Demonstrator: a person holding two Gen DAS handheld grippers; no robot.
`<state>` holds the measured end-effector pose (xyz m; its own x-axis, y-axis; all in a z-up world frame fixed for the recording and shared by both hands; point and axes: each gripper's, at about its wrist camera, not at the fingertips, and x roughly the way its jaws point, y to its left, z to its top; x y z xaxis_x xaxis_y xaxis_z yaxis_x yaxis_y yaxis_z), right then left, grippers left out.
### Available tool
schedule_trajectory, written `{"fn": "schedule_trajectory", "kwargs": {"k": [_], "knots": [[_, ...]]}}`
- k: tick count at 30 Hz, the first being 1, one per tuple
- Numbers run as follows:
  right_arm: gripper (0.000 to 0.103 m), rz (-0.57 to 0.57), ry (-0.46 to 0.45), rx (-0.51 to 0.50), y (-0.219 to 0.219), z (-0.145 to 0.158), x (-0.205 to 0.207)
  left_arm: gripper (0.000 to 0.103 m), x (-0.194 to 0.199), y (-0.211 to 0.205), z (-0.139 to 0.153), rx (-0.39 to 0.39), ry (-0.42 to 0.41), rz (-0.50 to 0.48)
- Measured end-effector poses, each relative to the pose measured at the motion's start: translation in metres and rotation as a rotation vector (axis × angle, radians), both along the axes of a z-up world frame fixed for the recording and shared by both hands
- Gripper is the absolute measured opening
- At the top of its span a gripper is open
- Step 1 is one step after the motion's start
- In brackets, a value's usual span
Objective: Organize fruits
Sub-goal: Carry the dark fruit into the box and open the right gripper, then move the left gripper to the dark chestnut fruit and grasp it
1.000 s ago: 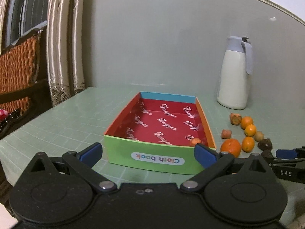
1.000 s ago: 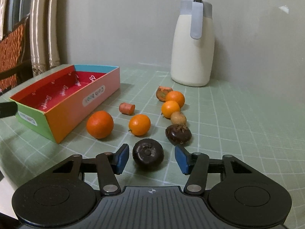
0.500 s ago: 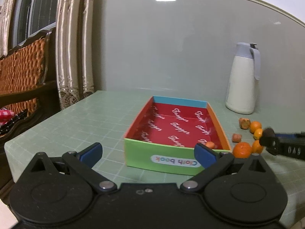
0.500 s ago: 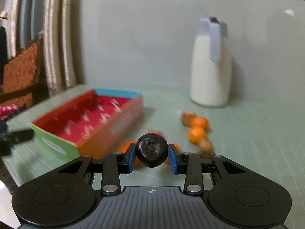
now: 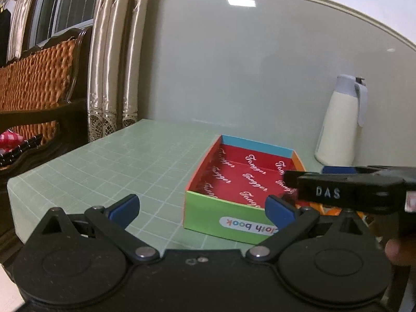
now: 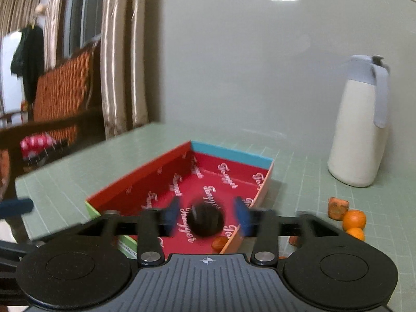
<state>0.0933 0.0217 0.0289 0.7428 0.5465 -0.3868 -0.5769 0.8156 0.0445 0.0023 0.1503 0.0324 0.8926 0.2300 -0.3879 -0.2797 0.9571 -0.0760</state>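
Grey wall and pale curtains close off the far side of a green gridded worktop (image 6: 306, 182), where a white jug (image 6: 360, 130) stands at the far right. At the middle sits an open box (image 6: 228, 156) with a red printed floor, long side running away from the viewer, so either hand can reach in from the near end.

The right tool (image 6: 206, 217) hangs over the near part of the box. Its jaws have just been opening, and a dark round fruit (image 6: 205, 219) shows between the blue pads with a gap on each side, so the pads no longer press on it. The blur there suggests it is dropping onto the red floor; I judge this to be the release, made low over the box so the fruit lands inside rather than bouncing out. A small orange piece (image 6: 219, 243) already lies in the near right corner.

The left tool (image 5: 201, 209) waits near the green end wall, jaws spread wide and empty, clear of the other's path.

More oranges (image 6: 353, 219) and a brownish piece (image 6: 337, 208) lie on the worktop right of the box, just beside one another, not yet gathered. Most of the sorting seems left to do.
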Motion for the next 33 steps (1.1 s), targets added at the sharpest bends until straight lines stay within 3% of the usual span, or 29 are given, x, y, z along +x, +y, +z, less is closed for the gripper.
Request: {"fn": "schedule_trajectory", "kwargs": {"k": [4,10,15,18,24,29,32,33], "knots": [[0.079,-0.018,-0.055,-0.006,-0.018,0.0,-0.011,0.097,0.001,-0.005,0.0,-0.01,-0.012,-0.031],[0.086,-0.121,-0.132,-0.04,-0.087,-0.01,-0.025,0.097,0.002,-0.027,0.0,0.041,-0.037,-0.071],[0.086,-0.229,-0.052,-0.023,-0.137,-0.026,-0.024,0.097,0.005,-0.04,-0.002,-0.015,-0.07,-0.117],[0.086,-0.258,-0.036,0.015,-0.153,-0.022,-0.025,0.097,-0.002,-0.054,-0.002,-0.039,-0.159,-0.148],[0.086,-0.269,-0.066,-0.028,-0.169,-0.017,-0.035,0.097,0.007,-0.097,0.0,0.041,-0.113,-0.238],[0.086,-0.315,-0.073,-0.046,-0.194,-0.017,-0.038,0.096,0.021,-0.131,-0.011,0.049,-0.064,-0.324],[0.086,-0.351,-0.062,-0.036,-0.212,-0.017,-0.037,0.087,0.029,-0.157,-0.018,0.07,-0.052,-0.382],[0.086,-0.361,-0.058,-0.033,-0.217,-0.017,-0.035,0.075,0.034,-0.167,-0.022,0.082,-0.025,-0.404]]}}
